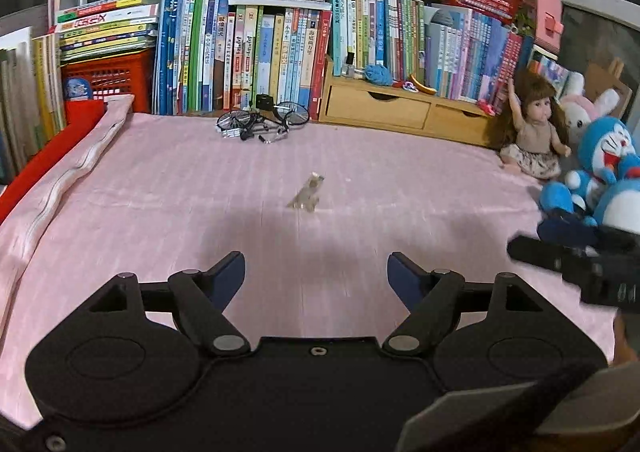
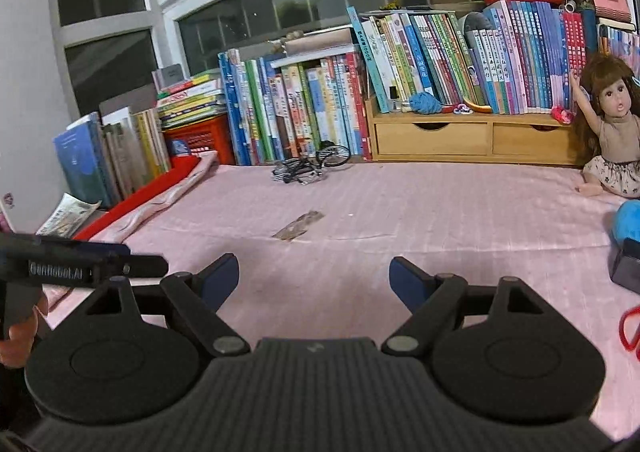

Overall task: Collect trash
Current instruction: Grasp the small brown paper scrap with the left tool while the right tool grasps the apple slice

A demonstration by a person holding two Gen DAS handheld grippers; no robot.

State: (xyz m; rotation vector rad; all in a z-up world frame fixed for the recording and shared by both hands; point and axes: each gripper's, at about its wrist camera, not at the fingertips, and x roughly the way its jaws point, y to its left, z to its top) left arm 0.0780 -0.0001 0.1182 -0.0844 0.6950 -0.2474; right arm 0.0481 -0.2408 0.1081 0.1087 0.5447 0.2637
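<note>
Across the left wrist view spreads a pink bedsheet (image 1: 160, 212), and near the middle of the frame a small crumpled wrapper (image 1: 308, 194) lies on it, a little blurred. The left gripper (image 1: 316, 272) fills the lower part of the picture with its jaws spread wide and nothing between them; the wrapper sits well beyond its blue-padded fingertips (image 1: 234, 270). At the right edge the right gripper (image 1: 576, 260) pokes in as a dark blurred shape. Behind the wrapper, at the upper middle, a toy bicycle (image 1: 262, 120) lies on its side before a long row of books (image 1: 256, 52). A wooden drawer unit (image 1: 400, 110) stands to the right of it, then a doll (image 1: 534, 128) and a blue plush toy (image 1: 600, 164).

Seen from the right wrist view, the right gripper (image 2: 314, 276) also has its jaws spread apart and empty. The wrapper (image 2: 298, 227) lies flat on the sheet (image 2: 440, 220) just above centre, apart from both fingers. The left gripper (image 2: 80, 266) enters from the left edge, a hand (image 2: 20, 336) below it. The bicycle (image 2: 310, 166) and the doll (image 2: 612, 132) sit further back.
</note>
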